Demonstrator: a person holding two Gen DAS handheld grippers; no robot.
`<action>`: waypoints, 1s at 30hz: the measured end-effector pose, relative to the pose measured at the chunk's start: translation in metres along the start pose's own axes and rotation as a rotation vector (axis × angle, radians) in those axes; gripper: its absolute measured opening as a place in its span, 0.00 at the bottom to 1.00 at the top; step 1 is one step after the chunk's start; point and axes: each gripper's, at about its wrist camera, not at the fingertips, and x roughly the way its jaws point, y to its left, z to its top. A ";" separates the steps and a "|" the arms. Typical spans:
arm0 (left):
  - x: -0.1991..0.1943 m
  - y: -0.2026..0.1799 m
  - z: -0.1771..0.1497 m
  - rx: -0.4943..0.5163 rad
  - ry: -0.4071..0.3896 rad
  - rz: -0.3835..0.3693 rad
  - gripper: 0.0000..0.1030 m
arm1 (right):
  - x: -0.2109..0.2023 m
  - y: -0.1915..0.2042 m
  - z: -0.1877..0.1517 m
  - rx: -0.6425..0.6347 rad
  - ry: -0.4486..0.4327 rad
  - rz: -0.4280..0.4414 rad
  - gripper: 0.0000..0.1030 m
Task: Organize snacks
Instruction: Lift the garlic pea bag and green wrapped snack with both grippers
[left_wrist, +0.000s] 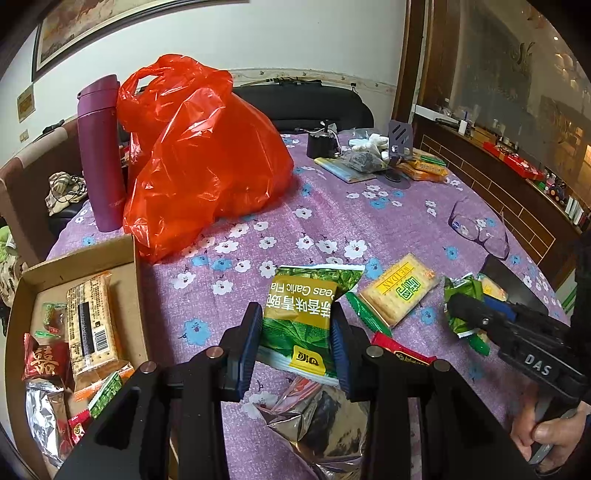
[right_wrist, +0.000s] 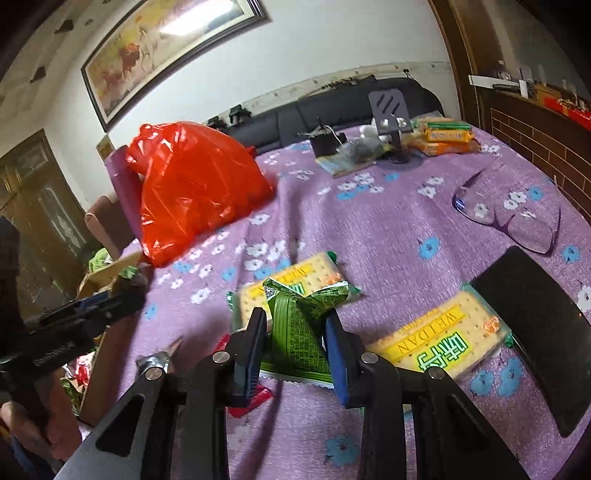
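Silver foil pouch (left_wrist: 317, 417) half hidden below left tongs (left_wrist: 295, 343)

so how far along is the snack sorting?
Partway. Done: the cardboard box already holds several packets. In hand: left gripper grips a garlic pea packet; right gripper grips a green packet. Left: two Weidan cracker packs and a silver foil pack on the table.

My desk's purple flowered cloth (left_wrist: 332, 221) looks matt and nubbly. The red bag (left_wrist: 199, 155) is thin glossy plastic, the box (left_wrist: 22, 314) plain matt cardboard, my pea packet (left_wrist: 299, 317) shiny film.
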 end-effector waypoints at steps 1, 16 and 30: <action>0.001 0.000 0.000 0.000 0.002 0.000 0.34 | -0.001 0.002 0.000 -0.002 -0.002 0.005 0.33; -0.013 -0.003 -0.002 0.025 -0.080 0.068 0.34 | -0.013 0.010 -0.001 -0.010 -0.048 0.055 0.33; -0.027 0.000 0.000 0.016 -0.144 0.105 0.34 | -0.016 0.013 -0.002 -0.041 -0.074 0.054 0.33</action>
